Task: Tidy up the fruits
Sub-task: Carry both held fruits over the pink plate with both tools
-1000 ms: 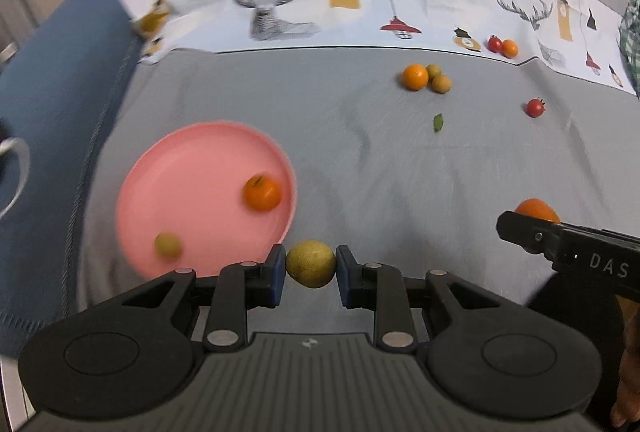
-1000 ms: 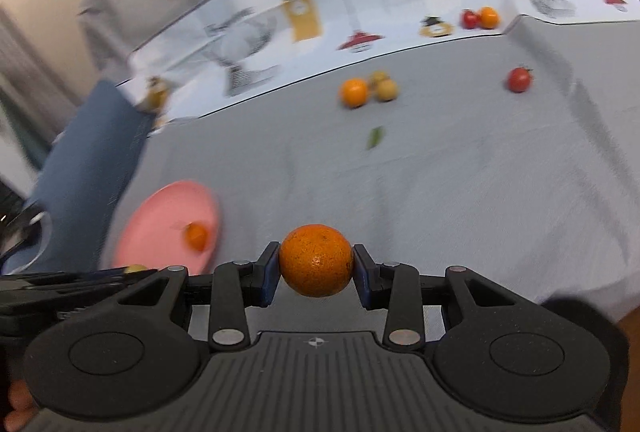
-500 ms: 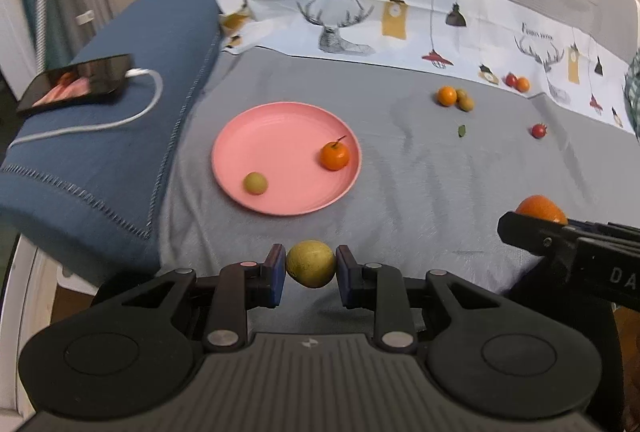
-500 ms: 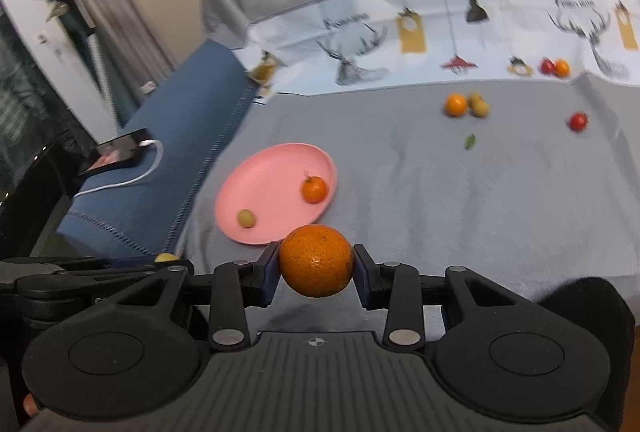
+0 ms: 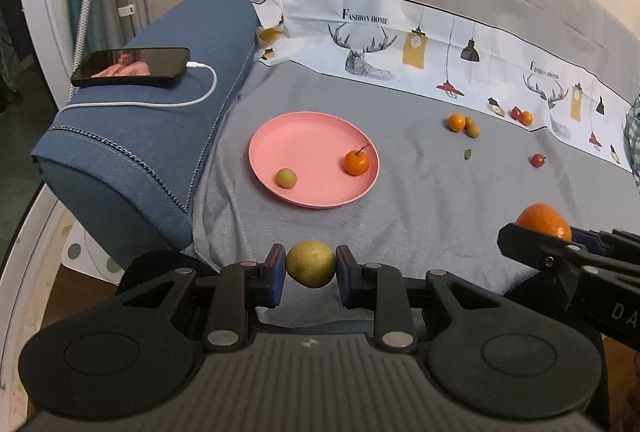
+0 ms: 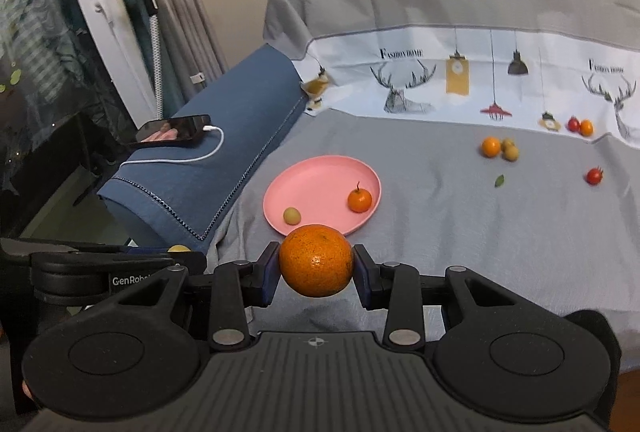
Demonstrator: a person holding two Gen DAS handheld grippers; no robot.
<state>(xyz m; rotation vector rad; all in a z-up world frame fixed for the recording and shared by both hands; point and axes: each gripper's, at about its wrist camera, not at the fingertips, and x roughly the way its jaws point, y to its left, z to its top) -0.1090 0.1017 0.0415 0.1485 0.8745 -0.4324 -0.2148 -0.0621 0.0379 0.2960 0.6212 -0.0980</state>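
My left gripper is shut on a yellow-green fruit, held above the near edge of the grey cloth. My right gripper is shut on a large orange, which also shows at the right of the left wrist view as the orange. Ahead lies a pink plate with a small stemmed orange and a small green fruit on it. Both grippers hang short of the plate, nearer to me.
Farther back on the cloth lie an orange with two brownish fruits, a green leaf, a red tomato, and a tomato and orange pair. A phone on a cable rests on the blue armrest at left.
Both grippers have pulled back and risen with their fruits still gripped. The plate has shrunk and moved away in both views, and the blue armrest with the phone has come into sight.
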